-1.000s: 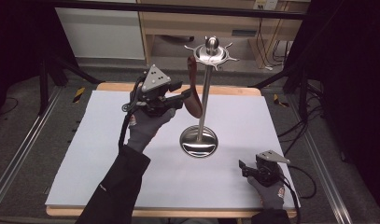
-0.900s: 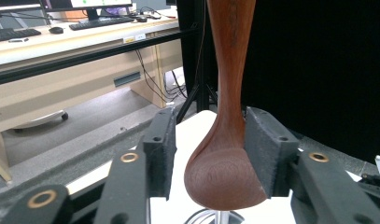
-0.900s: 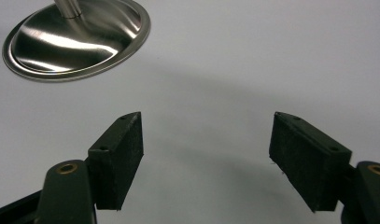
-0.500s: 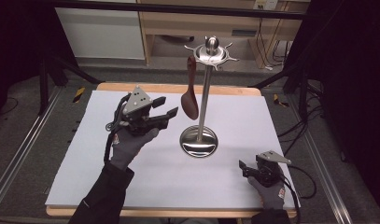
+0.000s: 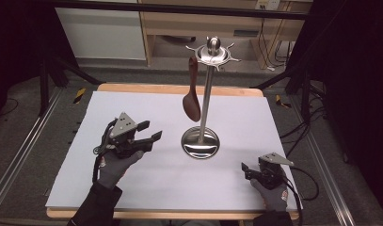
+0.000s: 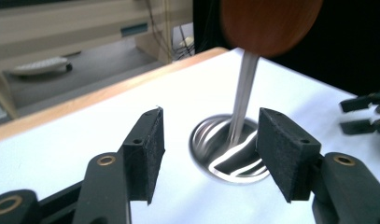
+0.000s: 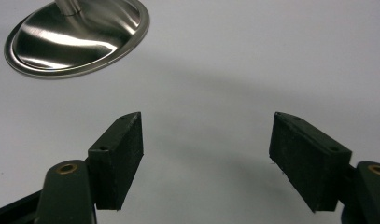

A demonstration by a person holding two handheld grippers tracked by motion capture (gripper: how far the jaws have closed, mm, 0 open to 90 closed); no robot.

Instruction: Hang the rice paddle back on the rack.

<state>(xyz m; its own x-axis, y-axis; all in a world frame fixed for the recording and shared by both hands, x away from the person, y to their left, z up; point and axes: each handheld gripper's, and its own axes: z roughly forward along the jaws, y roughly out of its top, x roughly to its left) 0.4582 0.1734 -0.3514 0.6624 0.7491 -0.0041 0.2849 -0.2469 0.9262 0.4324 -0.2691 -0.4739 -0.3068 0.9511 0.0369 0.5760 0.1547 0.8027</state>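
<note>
A brown wooden spoon (image 5: 191,101) hangs bowl-down from a hook at the top of a steel utensil stand (image 5: 206,94), whose round base (image 5: 200,142) rests on the white mat. My left gripper (image 5: 150,131) hovers low over the mat, left of the base and apart from the spoon. Its jaws have just been opening and nothing is between them. In the left gripper view, my left gripper (image 6: 211,154) looks at the pole (image 6: 241,98), with the spoon bowl (image 6: 267,23) above. My right gripper (image 5: 245,172) rests open and empty at the near right. In the right gripper view, the right gripper (image 7: 206,158) faces bare mat.
The white mat (image 5: 132,197) covers a wooden table with its far edge (image 5: 179,88) showing. Cabinets and cables lie beyond the table. The stand's base (image 7: 75,32) sits ahead of the right gripper.
My left gripper has dropped from beside the hanging spoon to low over the mat, drawing back left and nearer, with its jaws wider apart. The spoon stays on the hook. The right gripper has not moved.
</note>
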